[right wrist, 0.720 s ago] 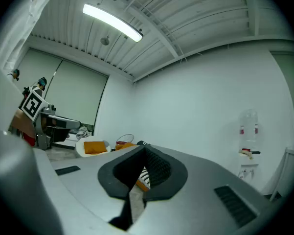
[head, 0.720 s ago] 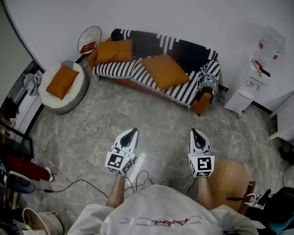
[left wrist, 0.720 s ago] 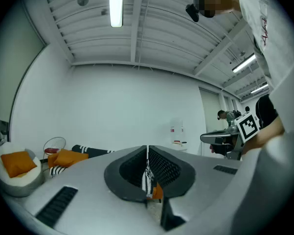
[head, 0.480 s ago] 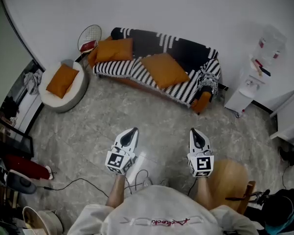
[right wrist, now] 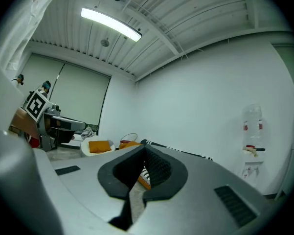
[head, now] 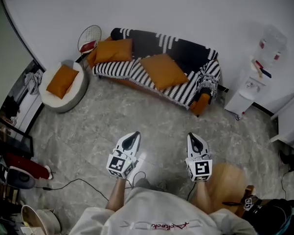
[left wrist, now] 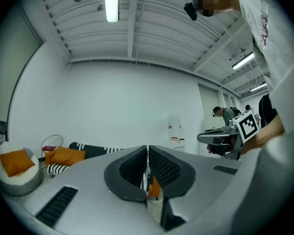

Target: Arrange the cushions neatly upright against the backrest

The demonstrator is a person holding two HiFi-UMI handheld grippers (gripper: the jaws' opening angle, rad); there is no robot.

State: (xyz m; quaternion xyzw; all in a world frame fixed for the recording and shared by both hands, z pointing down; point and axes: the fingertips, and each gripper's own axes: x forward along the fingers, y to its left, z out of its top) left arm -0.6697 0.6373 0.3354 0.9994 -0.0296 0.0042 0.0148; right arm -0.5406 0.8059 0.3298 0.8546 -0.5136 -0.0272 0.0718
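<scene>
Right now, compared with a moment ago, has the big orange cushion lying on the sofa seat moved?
No. The cushion lies flat in the same place on the seat of the striped sofa, which has not shifted in the head view.

Bright, even light from ceiling tube lights point(left wrist: 111, 4); gripper views bulge, corners black.

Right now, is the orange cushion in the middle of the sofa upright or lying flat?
Lying flat. The middle cushion rests face up on the striped sofa seat, not propped against the backrest.
</scene>
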